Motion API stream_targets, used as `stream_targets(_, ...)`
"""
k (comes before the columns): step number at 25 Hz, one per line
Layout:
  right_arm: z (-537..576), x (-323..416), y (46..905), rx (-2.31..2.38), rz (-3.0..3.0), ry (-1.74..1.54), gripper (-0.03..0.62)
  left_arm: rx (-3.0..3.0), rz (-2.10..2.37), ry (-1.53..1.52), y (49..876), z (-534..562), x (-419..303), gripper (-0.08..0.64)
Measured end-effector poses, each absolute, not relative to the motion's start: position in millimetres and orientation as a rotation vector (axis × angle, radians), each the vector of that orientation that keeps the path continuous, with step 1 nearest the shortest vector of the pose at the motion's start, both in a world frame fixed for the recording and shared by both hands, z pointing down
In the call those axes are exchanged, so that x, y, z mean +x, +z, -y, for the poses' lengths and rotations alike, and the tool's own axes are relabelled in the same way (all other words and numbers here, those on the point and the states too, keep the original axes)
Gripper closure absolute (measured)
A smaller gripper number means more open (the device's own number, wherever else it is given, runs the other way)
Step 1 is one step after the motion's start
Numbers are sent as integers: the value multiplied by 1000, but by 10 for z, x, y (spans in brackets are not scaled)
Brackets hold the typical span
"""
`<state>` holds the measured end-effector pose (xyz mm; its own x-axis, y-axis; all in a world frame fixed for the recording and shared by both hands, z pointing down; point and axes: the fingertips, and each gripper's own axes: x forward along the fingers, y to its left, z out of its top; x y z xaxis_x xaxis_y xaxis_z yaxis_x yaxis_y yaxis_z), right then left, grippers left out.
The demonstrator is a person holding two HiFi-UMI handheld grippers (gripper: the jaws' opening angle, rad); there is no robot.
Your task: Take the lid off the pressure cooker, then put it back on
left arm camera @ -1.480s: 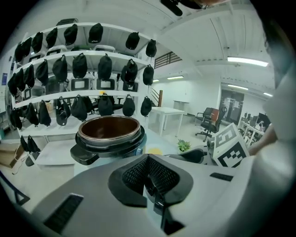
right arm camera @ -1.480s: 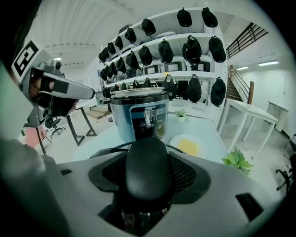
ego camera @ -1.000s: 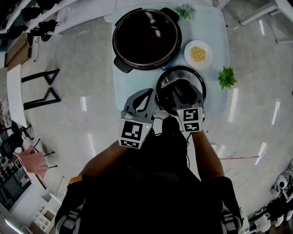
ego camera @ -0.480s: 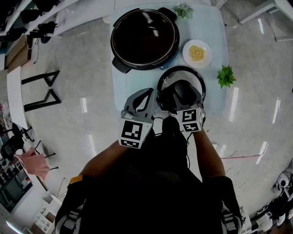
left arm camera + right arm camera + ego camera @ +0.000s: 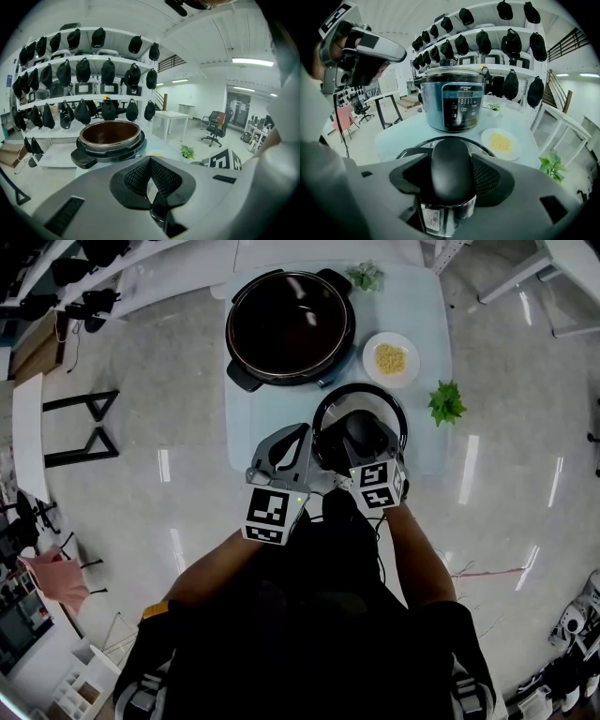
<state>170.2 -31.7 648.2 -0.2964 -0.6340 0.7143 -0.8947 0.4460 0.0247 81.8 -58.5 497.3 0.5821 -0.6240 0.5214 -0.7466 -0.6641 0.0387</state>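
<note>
The lid [image 5: 360, 395] was off the open pressure cooker [image 5: 289, 329] at upper centre, its handle clamped in the right gripper [image 5: 362, 441] just below over the table [image 5: 251, 418], refitting judged outstanding, while the left gripper [image 5: 298, 442] was closed, empty.

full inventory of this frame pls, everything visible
cooker: 1, steel-blue, open, table's far end
lid: 1, black-rimmed, table's near side, gripped
plate: 1, white, right of cooker
food: 1 heap, yellow, on plate
plants: 2, green, one behind cooker, one by table's right edge
table: 1, pale blue
shelves: white, hung with black items, behind table
left claw: 1, grey, shut, empty
right claw: 1, grey, shut on lid's knob
</note>
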Motion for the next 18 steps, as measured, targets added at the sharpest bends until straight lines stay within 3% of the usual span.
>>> stream_targets(10,281,1653,5809,1361,2162,543,299,2513,1313,611,4712,386,743,552)
stream_targets(18,175,1562,5214,1444,2260,527,361,2475,1389,593,4546,171,599,553)
